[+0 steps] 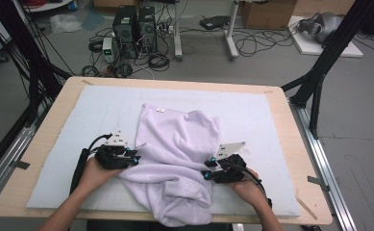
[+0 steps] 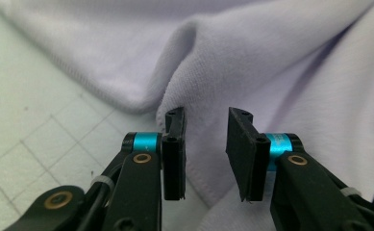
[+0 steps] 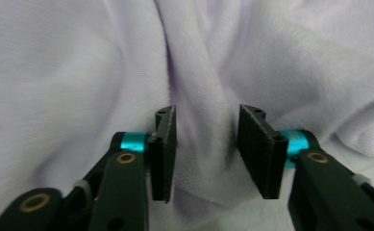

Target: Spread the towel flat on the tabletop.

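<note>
high view: a crumpled lavender towel (image 1: pixel 177 159) lies mid-frame on a grey mat (image 1: pixel 252 115), left gripper (image 1: pixel 135 158) and right gripper (image 1: pixel 206 174) at its sides. left gripper view: jaws narrowly parted around a towel fold (image 2: pixel 204 96), unpinched. right gripper view: jaws likewise apart astride a ridge (image 3: pixel 199 120); likely regrasping, next closing on cloth.

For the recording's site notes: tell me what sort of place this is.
Probably a lab or workshop set up for recording. Computer towers and loose cables sit on the bare floor, black frame struts flank the wooden table, and cardboard boxes stand behind.
</note>
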### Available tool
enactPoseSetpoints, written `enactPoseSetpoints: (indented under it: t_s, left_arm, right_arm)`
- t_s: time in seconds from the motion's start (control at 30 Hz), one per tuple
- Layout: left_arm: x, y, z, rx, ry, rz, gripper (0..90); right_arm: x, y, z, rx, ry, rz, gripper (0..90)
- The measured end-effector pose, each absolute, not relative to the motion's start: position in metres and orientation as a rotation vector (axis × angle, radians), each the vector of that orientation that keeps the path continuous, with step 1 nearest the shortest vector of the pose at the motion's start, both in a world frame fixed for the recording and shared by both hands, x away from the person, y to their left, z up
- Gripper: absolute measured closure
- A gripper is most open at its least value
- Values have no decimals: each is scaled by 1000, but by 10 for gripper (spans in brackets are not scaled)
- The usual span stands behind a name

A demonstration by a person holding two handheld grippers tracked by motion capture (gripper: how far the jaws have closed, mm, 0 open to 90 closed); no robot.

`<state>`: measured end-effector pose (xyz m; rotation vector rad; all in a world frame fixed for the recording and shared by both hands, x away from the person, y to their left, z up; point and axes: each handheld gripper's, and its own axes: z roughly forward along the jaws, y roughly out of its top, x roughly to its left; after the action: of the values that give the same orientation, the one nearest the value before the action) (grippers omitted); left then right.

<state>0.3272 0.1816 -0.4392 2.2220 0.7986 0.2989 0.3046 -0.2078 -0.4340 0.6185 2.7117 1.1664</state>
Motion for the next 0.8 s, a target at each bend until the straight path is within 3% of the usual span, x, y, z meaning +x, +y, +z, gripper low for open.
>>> enactPoseSetpoints:
  t_s: [0.07, 0.13, 0.2, 0.6, 0.7, 0.8]
  left_arm:
    - [326, 178, -440, 2211, 812, 338, 740]
    - [326, 175, -438, 2231, 802, 351, 871]
    - [328, 175, -437, 2229, 808, 375, 879]
    - [369, 180, -410, 2061, 912, 438, 879]
    - [369, 183, -407, 2049, 911, 420, 808]
    - [361, 192, -403, 2031, 884, 407, 739]
  right_arm:
    - [308, -200, -442, 632, 2718, 1139, 616]
    - [313, -198, -441, 623, 2714, 1154, 832]
    - [318, -193, -438, 617, 2725, 1139, 853]
    - [380, -200, -402, 733, 2546, 1155, 846]
    - [385, -204, -407, 789, 2548, 1199, 729]
    - [372, -208, -402, 760, 2516, 1233, 675]
